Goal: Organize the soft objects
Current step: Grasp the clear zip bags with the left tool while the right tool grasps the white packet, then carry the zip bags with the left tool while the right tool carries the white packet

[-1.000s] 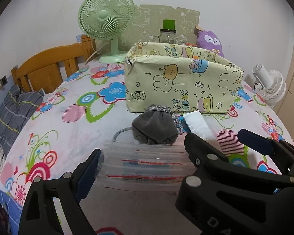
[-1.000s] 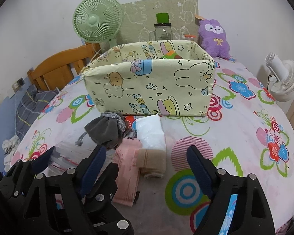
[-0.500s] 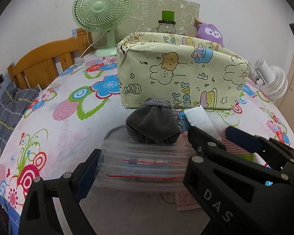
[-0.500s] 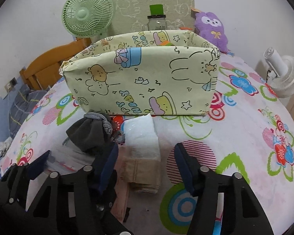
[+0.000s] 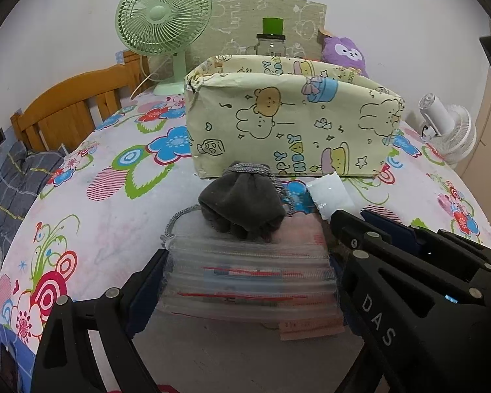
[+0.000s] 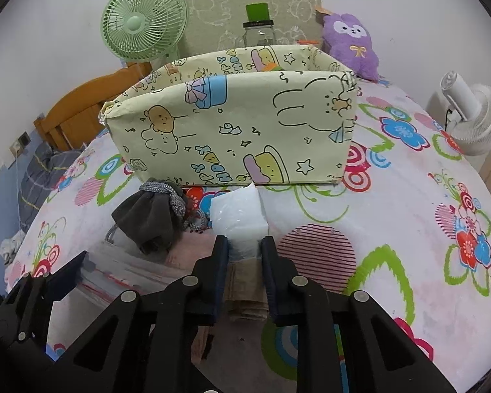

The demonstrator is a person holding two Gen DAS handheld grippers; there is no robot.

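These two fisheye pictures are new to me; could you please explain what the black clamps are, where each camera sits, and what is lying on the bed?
No robot is involved: a person holds a two-finger gripper in each hand, and a camera on each one looks forward along its fingers. One picture comes from the left gripper, whose jaws stand wide on either side of a stack of clear zip bags. The other comes from the right gripper, whose jaws have just closed on a white plastic packet that lies partly on folded beige fabric. On the flowered bedsheet there is also a grey drawstring pouch, and behind it a cartoon-print box. Further back stand a green fan, a purple plush toy and a white fan.
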